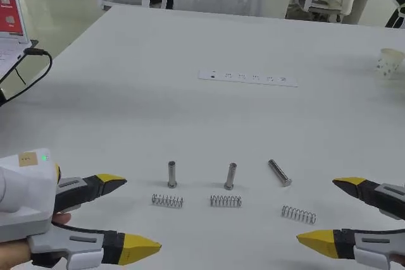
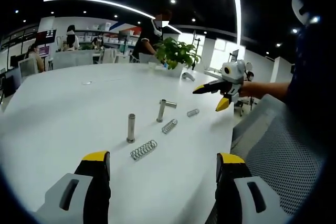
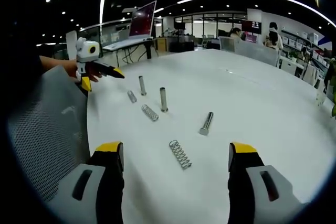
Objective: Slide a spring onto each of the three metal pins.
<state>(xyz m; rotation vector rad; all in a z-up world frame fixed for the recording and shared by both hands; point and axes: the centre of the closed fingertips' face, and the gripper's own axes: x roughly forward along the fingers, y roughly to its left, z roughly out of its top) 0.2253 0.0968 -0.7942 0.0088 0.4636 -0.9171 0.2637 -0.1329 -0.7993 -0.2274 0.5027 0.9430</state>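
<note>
A white worktop point(image 1: 190, 118) is seen from above, looking forward and down. Three metal pins sit in a row across the near middle, well apart from one another. The left pin point(image 1: 171, 174) stands upright on its wide head. The middle pin point(image 1: 231, 176) also stands upright. The right pin point(image 1: 279, 173) lies on its side, its head pointing near and to the right.

Just nearer than each pin, a small coil spring lies flat on the worktop, not touching its pin. The left spring point(image 1: 167, 201) and the middle spring point(image 1: 225, 201) lie crosswise. The right spring point(image 1: 298, 214) lies at a slight slant, a little nearer than the others. No spring is on a pin.

The left gripper point(image 1: 140, 213), grey with black jaws and yellow tips, is at the near left, held in a hand. Its jaws are spread wide with nothing between them, pointing right toward the left spring. The right gripper point(image 1: 316, 210) is at the near right. Its jaws are also spread wide and hold nothing, pointing left toward the right spring. Neither gripper touches a pin or a spring.

Farther back, a white power strip point(image 1: 247, 78) lies flat in the middle of the worktop. A paper cup point(image 1: 388, 62) stands at the far right. A laptop point(image 1: 9, 17) with a black cable point(image 1: 25, 74) is at the far left.
</note>
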